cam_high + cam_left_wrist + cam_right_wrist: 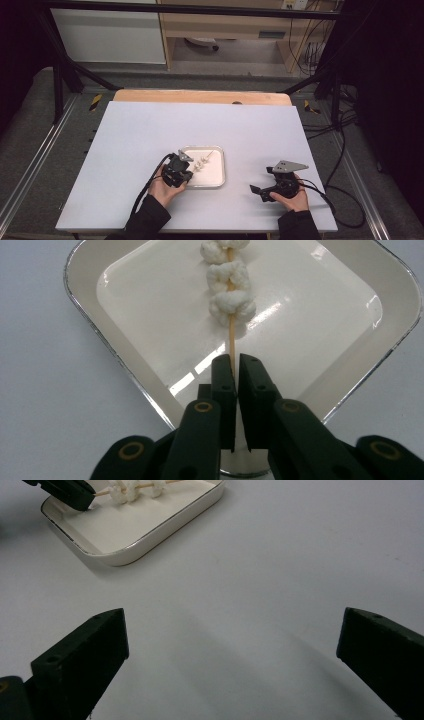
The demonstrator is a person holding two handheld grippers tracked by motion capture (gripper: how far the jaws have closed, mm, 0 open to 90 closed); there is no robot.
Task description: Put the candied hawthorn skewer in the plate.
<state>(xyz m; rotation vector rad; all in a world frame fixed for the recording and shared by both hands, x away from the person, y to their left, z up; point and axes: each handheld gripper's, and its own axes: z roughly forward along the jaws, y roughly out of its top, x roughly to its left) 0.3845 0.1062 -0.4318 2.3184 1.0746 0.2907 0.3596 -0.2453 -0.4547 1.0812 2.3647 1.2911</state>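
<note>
Left gripper view: left gripper (231,365) pinches the skewer's (231,337) bare end over the tray (100,340), sparing the white pieces; right gripper (232,640), jaws spread, idles near the table's (140,130) front edge.

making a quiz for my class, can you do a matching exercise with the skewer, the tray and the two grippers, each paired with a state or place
Things:
1. thin wooden skewer of white pieces
2. square white tray with a metallic rim
3. left gripper
4. right gripper

States or places:
a. jaws wide apart over bare table
b. lying in the tray
c. shut on the skewer's bare end
d. resting on the pale table

Pairs: 1-b, 2-d, 3-c, 4-a
</note>
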